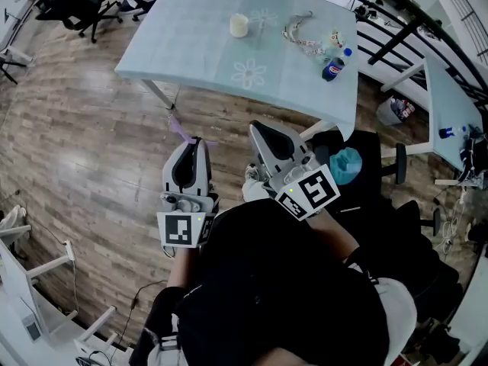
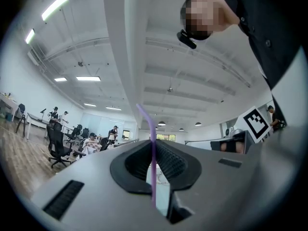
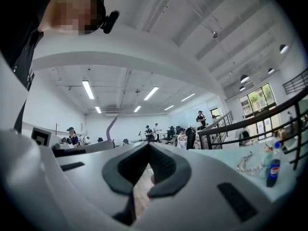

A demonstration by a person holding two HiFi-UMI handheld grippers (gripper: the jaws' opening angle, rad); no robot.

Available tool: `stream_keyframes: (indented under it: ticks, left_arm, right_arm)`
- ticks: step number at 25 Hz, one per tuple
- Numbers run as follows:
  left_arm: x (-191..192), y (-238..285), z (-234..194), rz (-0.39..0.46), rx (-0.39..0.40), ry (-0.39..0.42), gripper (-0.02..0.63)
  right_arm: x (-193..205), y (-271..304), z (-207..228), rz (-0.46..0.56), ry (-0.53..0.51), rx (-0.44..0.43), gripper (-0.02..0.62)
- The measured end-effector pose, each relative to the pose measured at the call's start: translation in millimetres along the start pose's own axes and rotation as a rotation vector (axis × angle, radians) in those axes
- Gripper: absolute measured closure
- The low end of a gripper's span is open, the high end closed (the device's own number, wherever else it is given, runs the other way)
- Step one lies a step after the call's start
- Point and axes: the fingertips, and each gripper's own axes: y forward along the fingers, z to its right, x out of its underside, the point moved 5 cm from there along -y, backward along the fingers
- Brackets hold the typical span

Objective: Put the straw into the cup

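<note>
A pale cup (image 1: 239, 25) stands far ahead on the light blue table (image 1: 191, 52). I hold both grippers over the wooden floor, short of the table's near edge. My left gripper (image 1: 192, 145) is shut on a purple straw (image 1: 178, 128), whose bent end sticks out past the fingertips. In the left gripper view the straw (image 2: 152, 153) runs upright between the closed jaws of that gripper (image 2: 153, 143). My right gripper (image 1: 263, 134) is beside it with its jaws together and nothing in them. The right gripper view shows that gripper (image 3: 148, 146) and the straw (image 3: 111, 127) to its left.
A cola bottle (image 1: 333, 68) and a tangle of small items (image 1: 305, 40) lie on the table's right part. A black chair with a teal thing on it (image 1: 347, 165) stands right of me. Office chairs (image 1: 84, 10) are at the far left, a railing (image 1: 396, 29) at the right.
</note>
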Motion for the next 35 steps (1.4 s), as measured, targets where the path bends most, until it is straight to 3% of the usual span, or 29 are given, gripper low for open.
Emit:
stream_keyframes:
  ticks: [9, 19, 35]
  left_arm:
    - [14.1, 67.3, -0.3, 0.032, -0.048, 0.018, 0.572]
    - [20.3, 105.7, -8.6, 0.026, -0.065, 0.027, 0.572]
    - [42.9, 175.6, -22.6, 0.0, 0.042, -0.003, 0.572]
  right_arm:
    - [0.7, 32.4, 66.7, 0.002, 0.002, -0.049, 0.586]
    - [-6.7, 50.1, 99.8, 0.02, 0.016, -0.043, 0.586]
    - [-5.5, 61.9, 153.6, 0.005, 0.007, 0.089, 0.586]
